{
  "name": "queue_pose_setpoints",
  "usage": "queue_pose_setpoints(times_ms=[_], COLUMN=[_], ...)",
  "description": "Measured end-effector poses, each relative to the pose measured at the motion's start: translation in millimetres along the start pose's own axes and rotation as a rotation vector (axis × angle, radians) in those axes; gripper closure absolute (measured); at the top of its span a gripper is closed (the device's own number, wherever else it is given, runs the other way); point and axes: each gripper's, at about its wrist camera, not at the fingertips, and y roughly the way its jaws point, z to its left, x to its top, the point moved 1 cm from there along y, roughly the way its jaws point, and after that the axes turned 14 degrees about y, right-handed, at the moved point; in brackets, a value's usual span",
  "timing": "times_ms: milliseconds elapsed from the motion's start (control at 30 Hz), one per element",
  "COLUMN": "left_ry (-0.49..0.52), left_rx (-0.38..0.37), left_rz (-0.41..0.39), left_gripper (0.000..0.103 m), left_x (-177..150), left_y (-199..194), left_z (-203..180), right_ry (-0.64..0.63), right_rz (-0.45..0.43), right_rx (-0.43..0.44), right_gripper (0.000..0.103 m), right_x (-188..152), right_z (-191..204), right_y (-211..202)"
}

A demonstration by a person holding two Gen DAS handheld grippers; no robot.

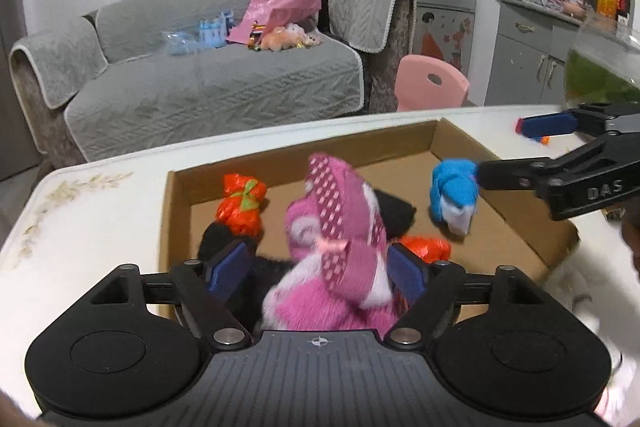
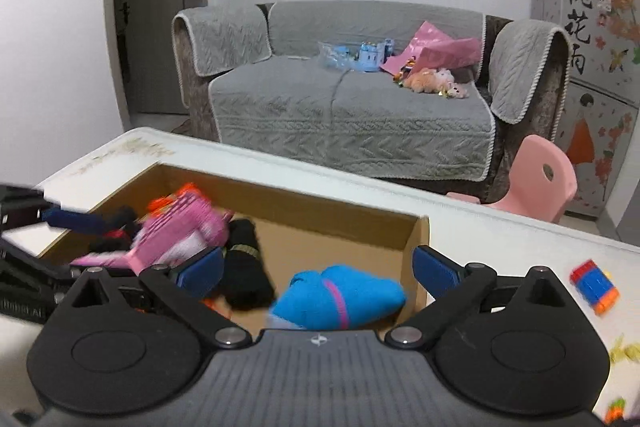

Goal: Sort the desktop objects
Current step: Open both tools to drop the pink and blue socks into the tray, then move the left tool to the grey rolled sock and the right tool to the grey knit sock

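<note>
Two orange bundles point(image 1: 240, 205), one box point(image 1: 400, 139)

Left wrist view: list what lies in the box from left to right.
Orange bundle → pink sock → blue sock. The black socks and second orange bundle overlap the pink one, so they are left out.

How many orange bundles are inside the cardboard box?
2. One orange bundle lies near the box's back left corner; another orange bundle peeks out behind the pink sock. More may be hidden.
</note>
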Motion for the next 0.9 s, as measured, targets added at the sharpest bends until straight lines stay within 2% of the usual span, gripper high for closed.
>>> queue_pose_setpoints(times_ms=[167,233,300,467,600,733,800,900], left_ry=[-0.001,-0.015,-0.038,-0.067,0.021,-0.005,-0.023,-0.029], left_rx=[-0.033,-0.053,-0.056,-0.085,-0.026,-0.036,-0.049,-0.079], left_rz=[0.067,0.100,0.097,0.112,0.110,0.098,0.068,0.004], left_gripper=[0.020,0.021,0.021,0.019,0.016,0.020,0.020,0.020], left_x=[-18.6,-27.1,-33.4,-39.5,-47.2,-43.0,-42.7,-48.3], left_y=[-0.9,1.5,-4.2,-18.2,-25.6,-32.9,-45.2,-73.4], left_z=[-4.7,-6.3,-5.1,-2.5,-17.5,-10.4,-6.0,-6.4], right_ry=[-0.022,-0.060,-0.121,-0.124,-0.105,-0.089,-0.073,0.025], right_rz=[0.075,0.133,0.177,0.254,0.239,0.259,0.210,0.124], right_rx=[-0.056,-0.075,-0.104,-0.080,-0.064,-0.045,-0.038,0.020], right_gripper=[0.002,0.002,0.002,0.001,0.001,0.001,0.002,0.001], right_x=[-17.1,-28.1,-39.9,-60.7,-64.0,-55.1,-49.6,-39.4], right_z=[11.8,19.9,28.4,33.0,30.8,31.6,29.8,19.7], right_y=[-8.9,-6.4,-4.3,-13.3,-20.0,-23.4,-31.7,-56.6])
